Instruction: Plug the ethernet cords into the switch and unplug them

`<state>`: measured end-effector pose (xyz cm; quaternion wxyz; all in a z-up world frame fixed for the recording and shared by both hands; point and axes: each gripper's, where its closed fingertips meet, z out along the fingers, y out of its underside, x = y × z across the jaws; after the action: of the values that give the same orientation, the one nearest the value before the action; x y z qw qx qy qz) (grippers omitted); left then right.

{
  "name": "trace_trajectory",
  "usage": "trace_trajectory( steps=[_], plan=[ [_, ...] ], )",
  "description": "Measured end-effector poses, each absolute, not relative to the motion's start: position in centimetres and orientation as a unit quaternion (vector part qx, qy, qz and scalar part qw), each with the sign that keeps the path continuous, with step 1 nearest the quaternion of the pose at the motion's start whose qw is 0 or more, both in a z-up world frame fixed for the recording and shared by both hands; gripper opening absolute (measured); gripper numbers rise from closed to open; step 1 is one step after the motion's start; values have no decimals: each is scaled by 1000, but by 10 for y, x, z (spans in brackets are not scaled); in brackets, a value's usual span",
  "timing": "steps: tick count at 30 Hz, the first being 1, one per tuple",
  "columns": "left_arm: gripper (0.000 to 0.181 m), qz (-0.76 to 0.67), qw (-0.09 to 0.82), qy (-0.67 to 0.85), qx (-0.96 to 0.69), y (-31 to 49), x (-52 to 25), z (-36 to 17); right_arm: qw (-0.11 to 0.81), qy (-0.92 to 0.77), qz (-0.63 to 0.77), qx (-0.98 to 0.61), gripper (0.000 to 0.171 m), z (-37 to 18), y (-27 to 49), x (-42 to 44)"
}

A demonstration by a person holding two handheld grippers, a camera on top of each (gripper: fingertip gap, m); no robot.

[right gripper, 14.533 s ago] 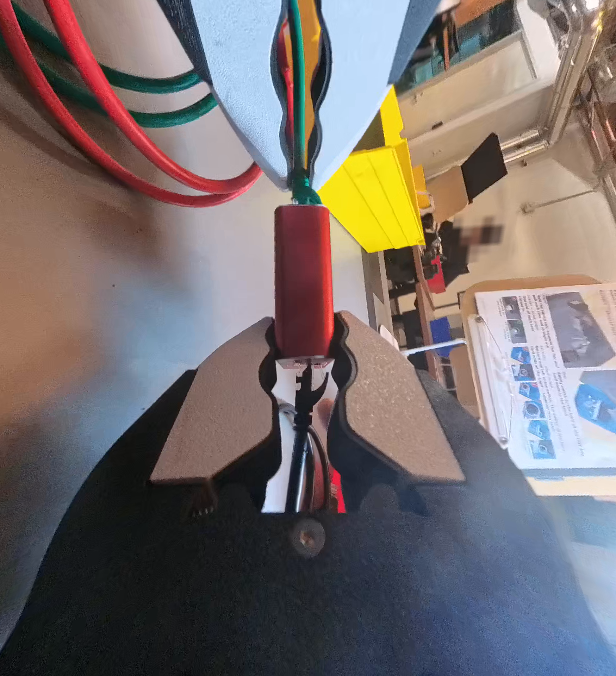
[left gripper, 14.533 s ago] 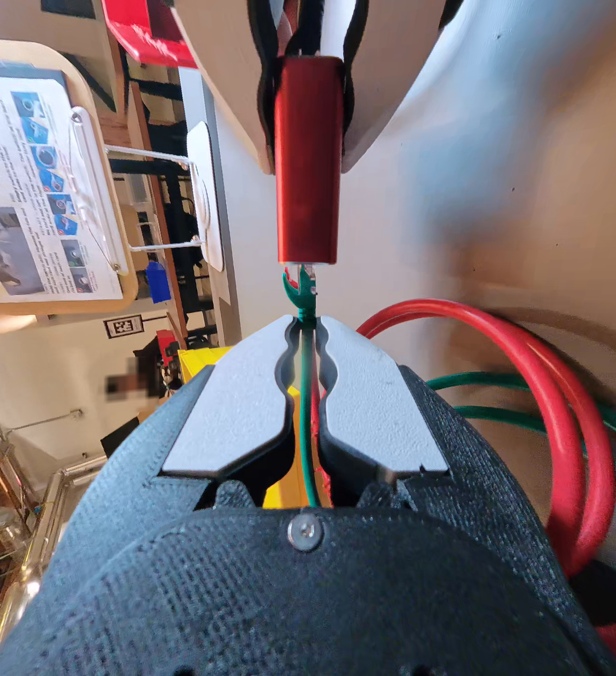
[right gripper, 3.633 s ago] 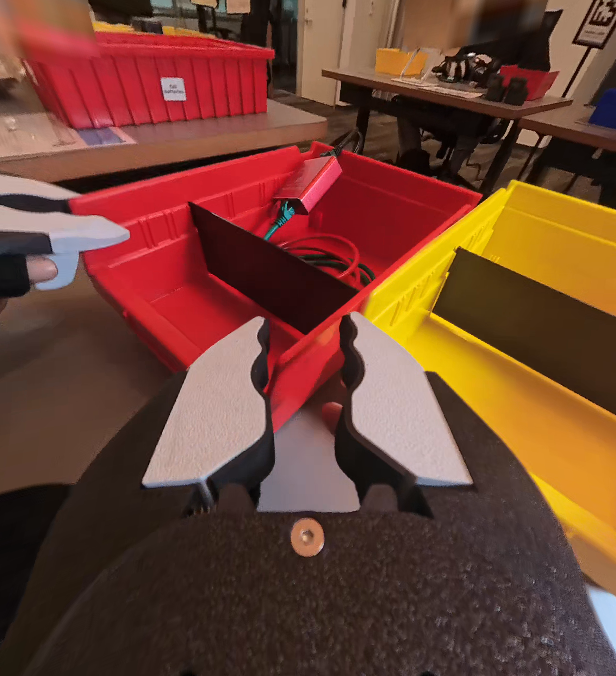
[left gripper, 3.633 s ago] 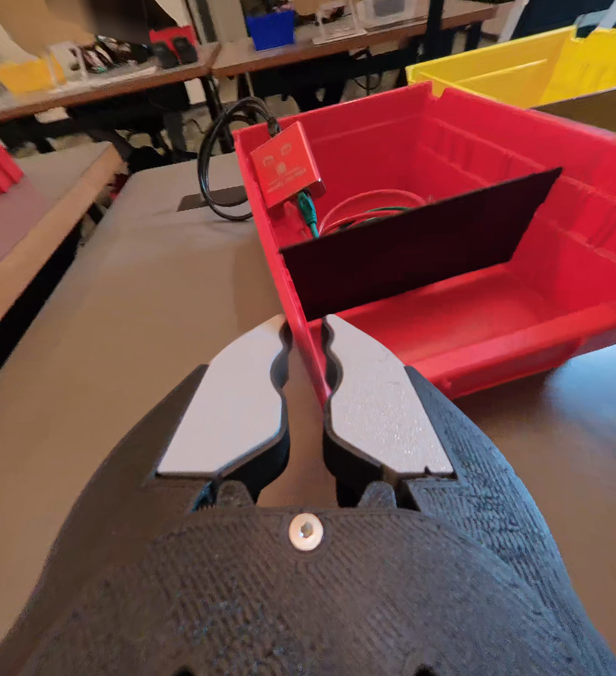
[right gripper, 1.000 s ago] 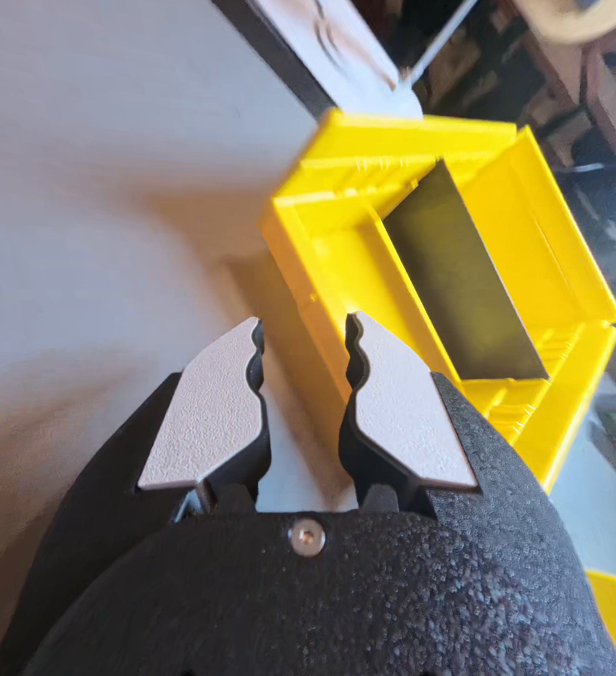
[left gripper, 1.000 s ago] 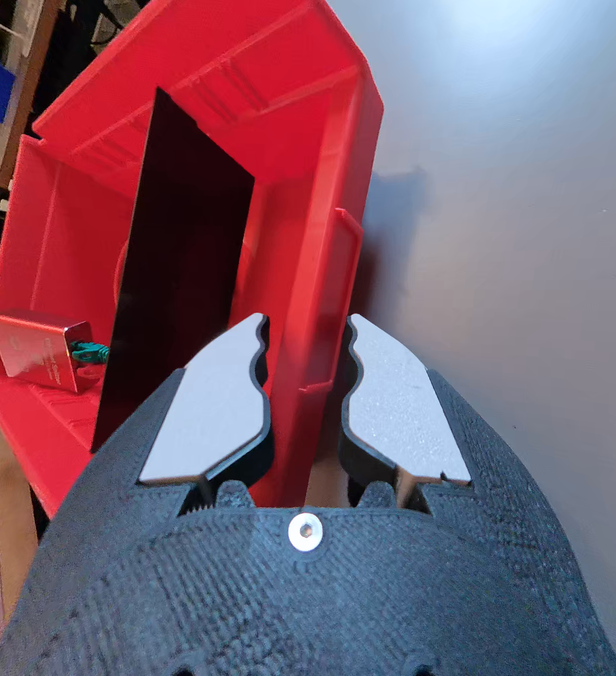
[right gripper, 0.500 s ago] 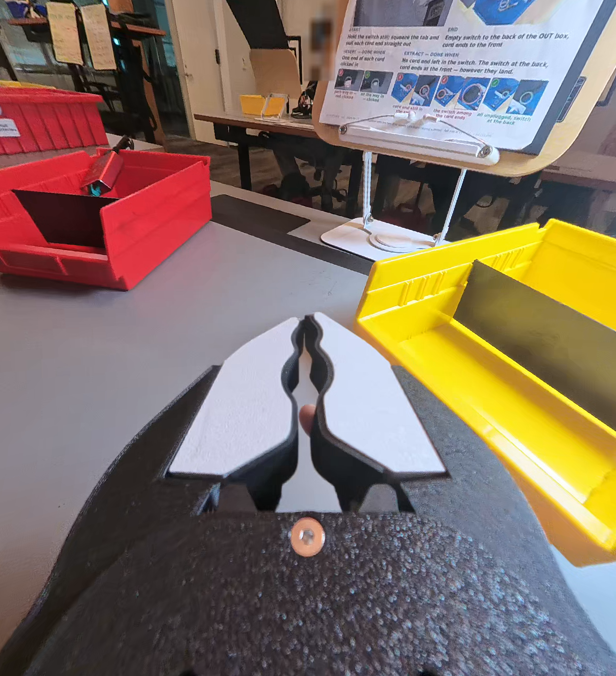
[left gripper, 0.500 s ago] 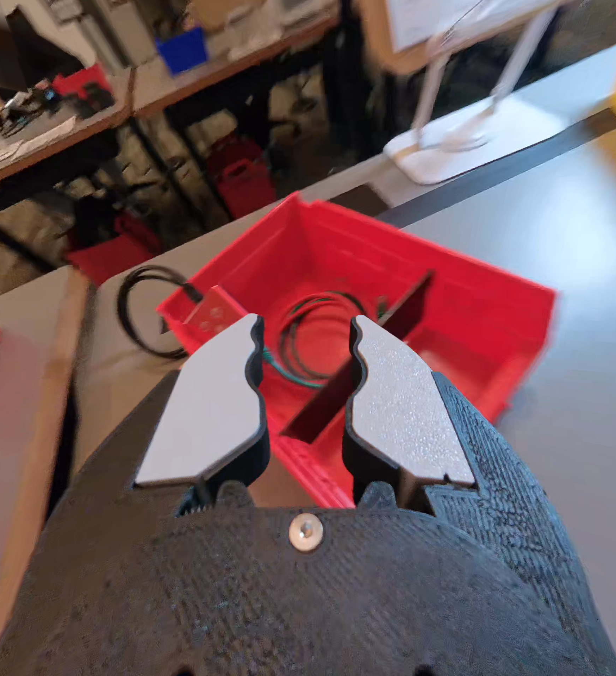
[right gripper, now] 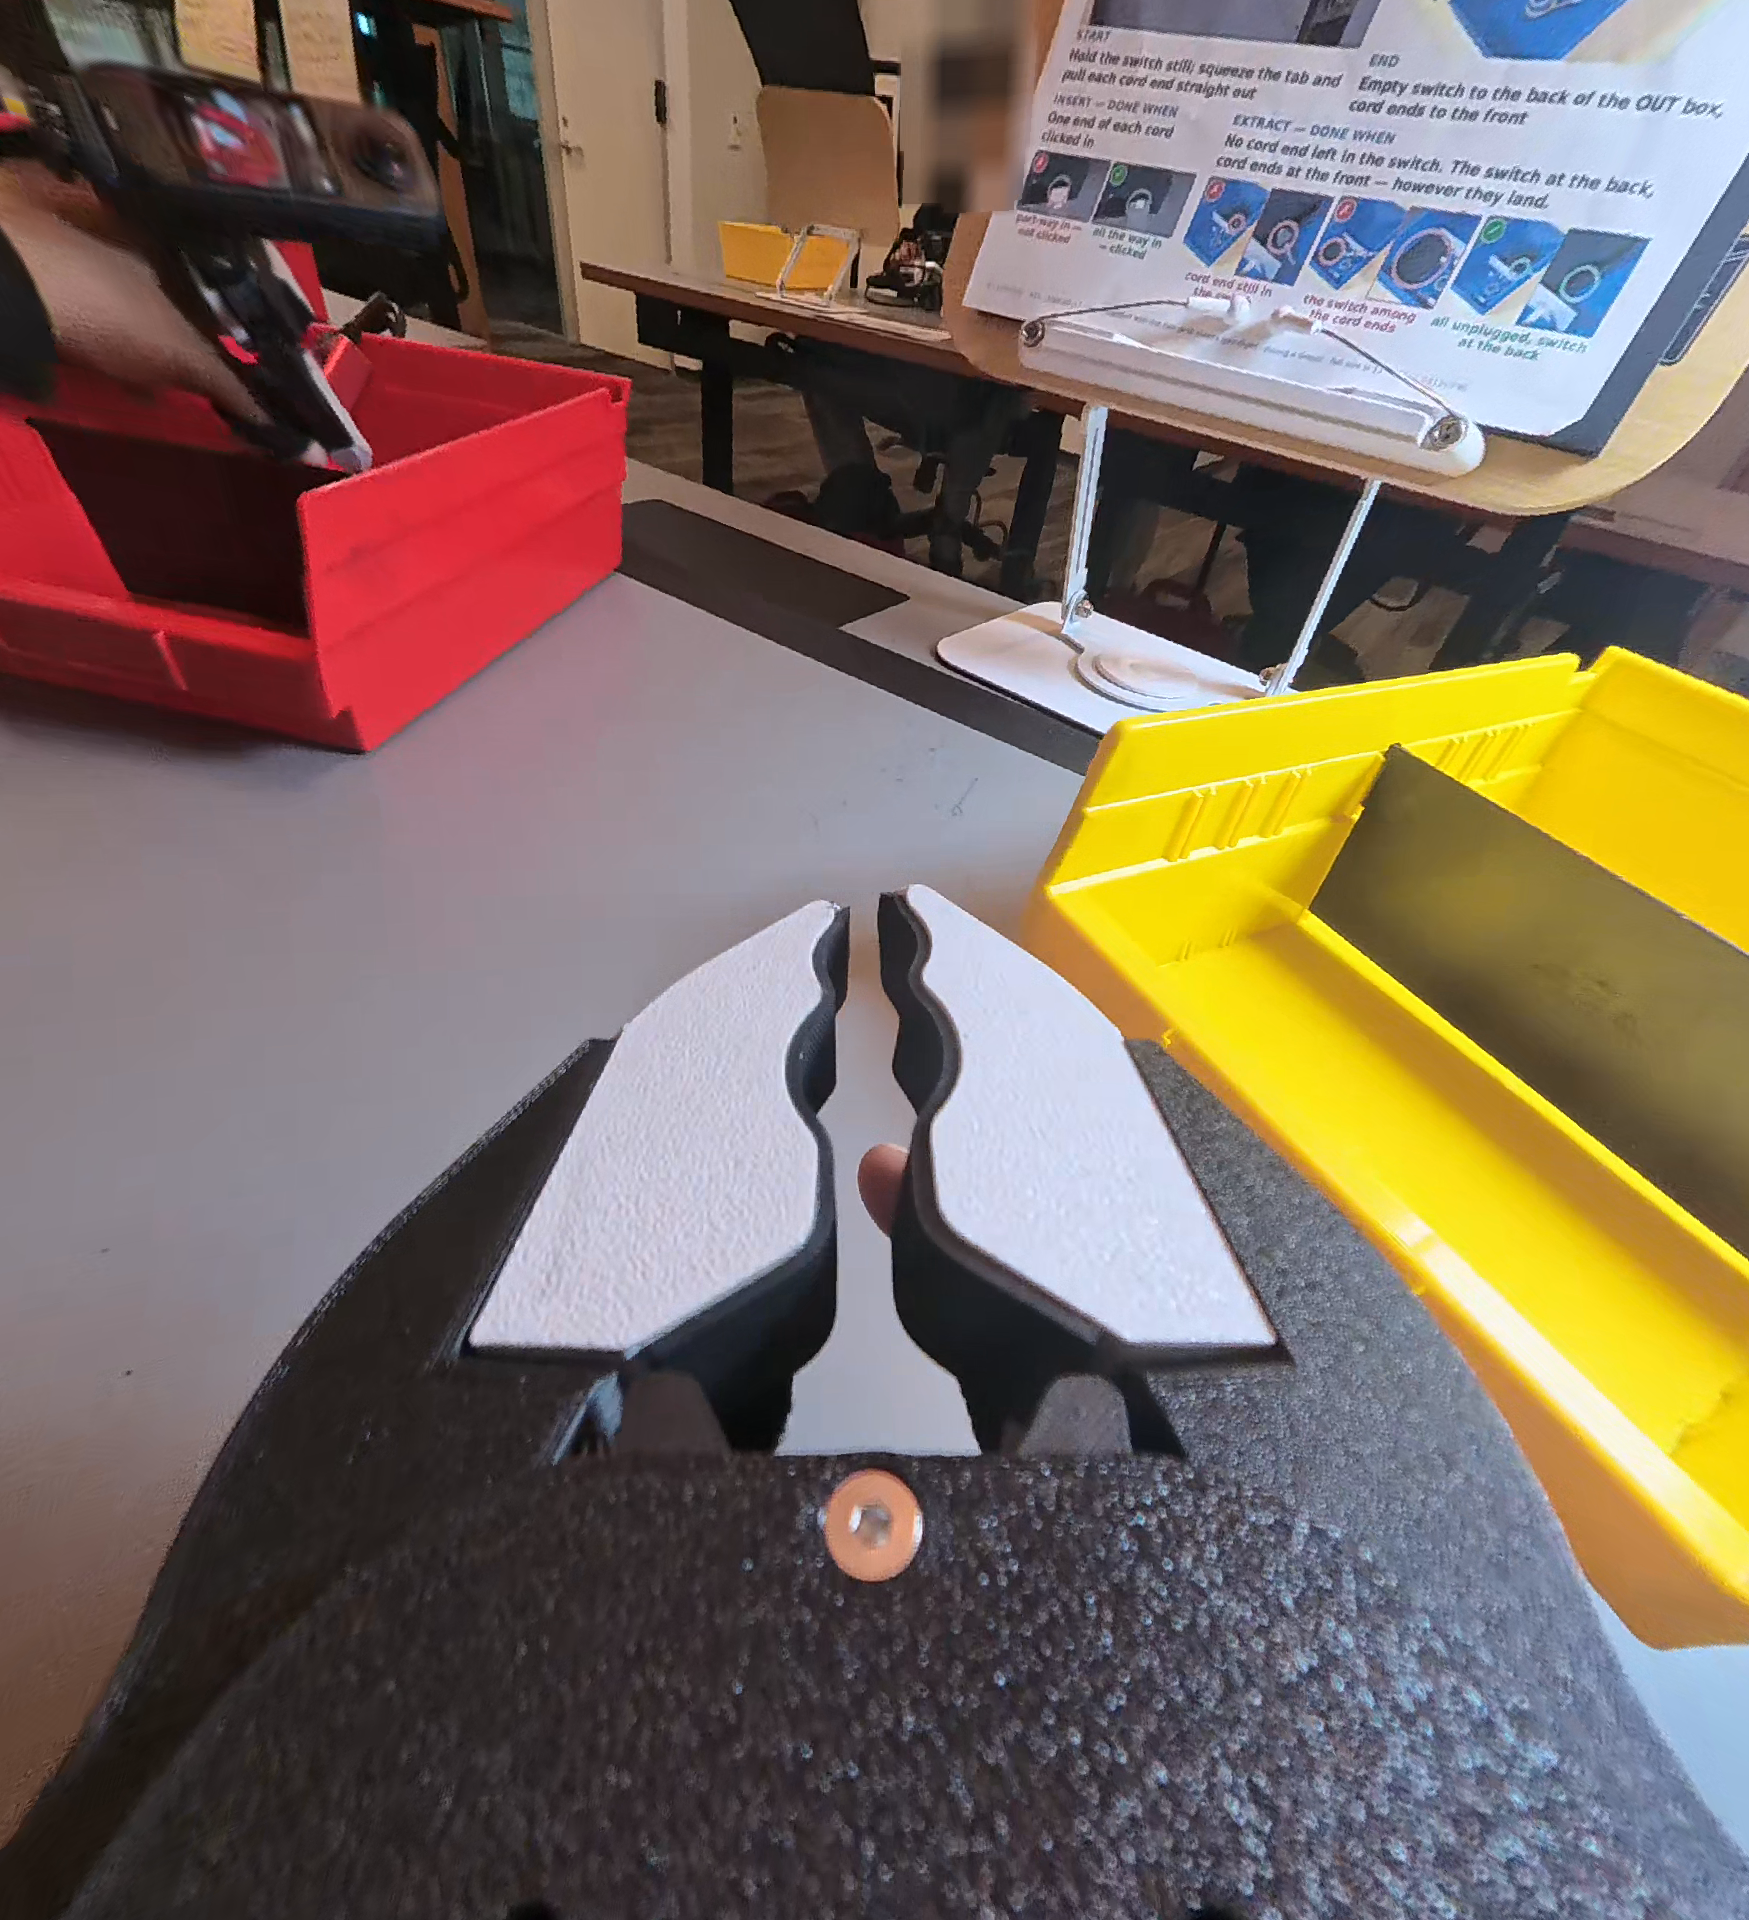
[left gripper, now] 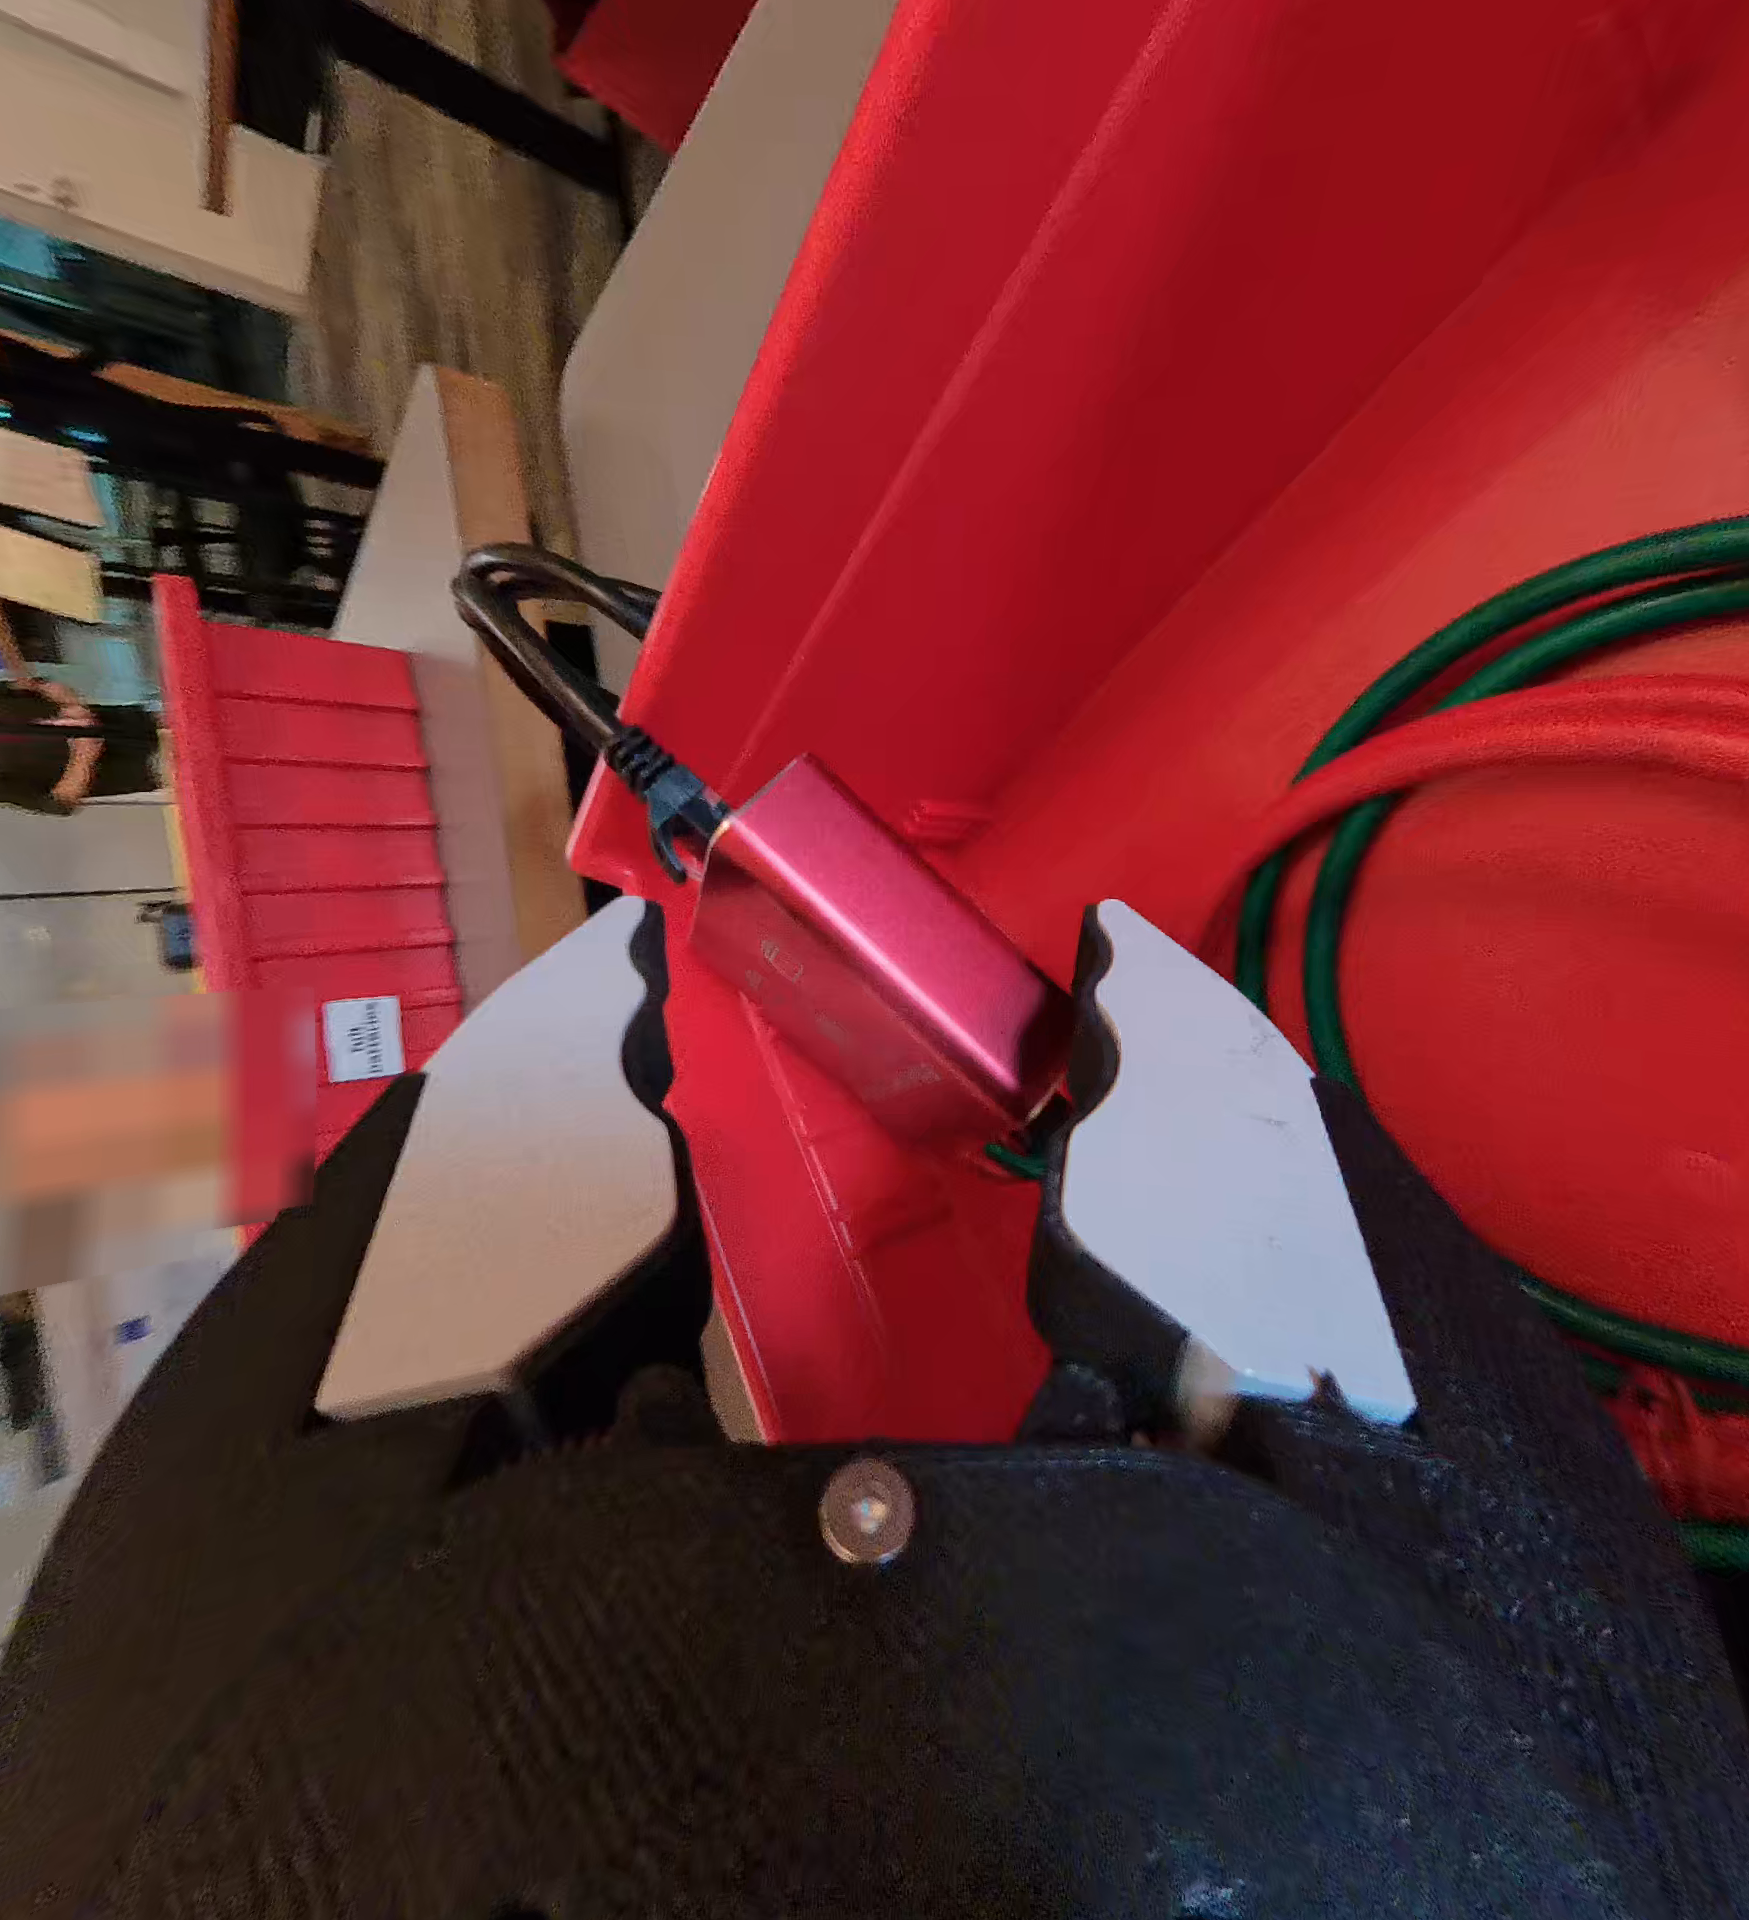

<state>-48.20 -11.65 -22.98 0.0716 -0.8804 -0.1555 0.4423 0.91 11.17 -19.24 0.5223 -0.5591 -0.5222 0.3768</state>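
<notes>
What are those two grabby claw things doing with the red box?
A person holds two grippers. The left gripper is open and reaching into the red bin, its fingers on either side of the small red switch. A black cord and a green cord are plugged into it. The right gripper is shut, empty, hanging over the grey table beside the yellow bin.

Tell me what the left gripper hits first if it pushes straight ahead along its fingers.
Most likely the red switch, lying tilted between the open fingers of the left gripper, with the red bin wall just behind; depth is unclear.
</notes>
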Motion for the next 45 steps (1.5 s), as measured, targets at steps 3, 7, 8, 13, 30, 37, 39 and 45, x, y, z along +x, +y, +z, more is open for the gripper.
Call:
trace_trajectory(
  steps=[3, 7, 8, 13, 30, 37, 39, 45],
  plan=[
    [72, 465, 28, -147, -873, -118, -486, -237, 511, -521, 388, -563, 5, -193, 109, 6],
    [67, 490, 1, -130, -862, -115, -489, -235, 508, -529, 383, -562, 5, -196, 106, 7],
    [65, 497, 2, -122, -859, -114, -490, -233, 509, -530, 380, -562, 5, -196, 107, 8],
    [48, 516, 6, -100, -851, -114, -489, -223, 506, -521, 381, -572, 4, -197, 111, 10],
    [34, 587, 216, -28, -780, -88, -435, -66, 505, -550, 380, -546, 3, -200, 97, 6],
    [28, 596, 366, 31, -714, -79, -367, 23, 503, -561, 378, -538, 3, -202, 90, 3],
    [27, 568, 434, 42, -698, -75, -340, 42, 504, -565, 378, -533, 3, -201, 88, 3],
    [27, 430, 617, 68, -655, -67, -263, 72, 498, -578, 382, -521, 3, -203, 79, 1]
  ],
)
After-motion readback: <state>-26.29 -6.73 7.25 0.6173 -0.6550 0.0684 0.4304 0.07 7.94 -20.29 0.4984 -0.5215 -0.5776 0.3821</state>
